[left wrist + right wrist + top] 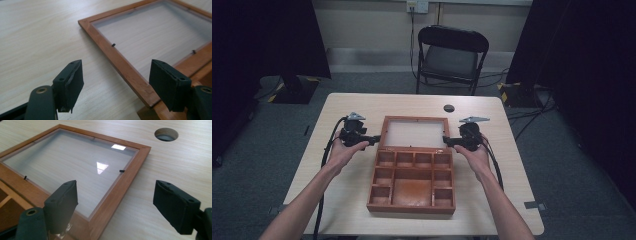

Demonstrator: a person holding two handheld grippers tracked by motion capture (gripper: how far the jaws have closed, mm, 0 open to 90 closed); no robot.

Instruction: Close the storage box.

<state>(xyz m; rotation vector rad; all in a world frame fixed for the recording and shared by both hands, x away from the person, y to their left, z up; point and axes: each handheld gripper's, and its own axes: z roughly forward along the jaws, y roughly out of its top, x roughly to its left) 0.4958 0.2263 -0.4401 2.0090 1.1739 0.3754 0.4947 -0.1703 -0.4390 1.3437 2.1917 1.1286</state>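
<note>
The wooden box (412, 186) sat in the middle of the table (352, 107), its glass-paned lid (415, 133) folded flat behind the compartments. Your left gripper (373, 140) straddled the lid's left rail and your right gripper (447, 141) its right rail, both with jaws apart, pads touching nothing.
</note>
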